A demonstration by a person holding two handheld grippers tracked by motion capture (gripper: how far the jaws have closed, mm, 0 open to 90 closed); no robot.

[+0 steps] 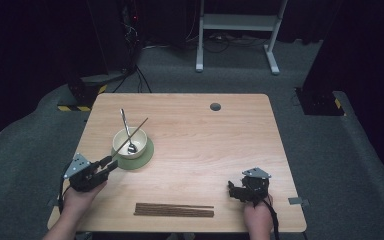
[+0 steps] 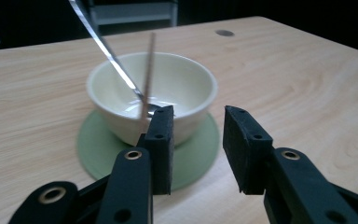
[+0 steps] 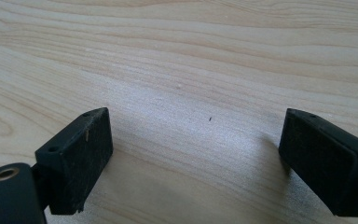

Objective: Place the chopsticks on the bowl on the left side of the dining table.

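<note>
Leaning in the cream bowl, a thin brown chopstick stands free of the left gripper's part-open, empty jaws.

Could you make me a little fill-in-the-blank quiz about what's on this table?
1. The cream bowl stands on a round ____ mat.
2. Leaning in the bowl are a brown chopstick and a metal ____.
3. The bundle of chopsticks lies on the table between the person's two ____.

Missing words: green; spoon; hands
</note>
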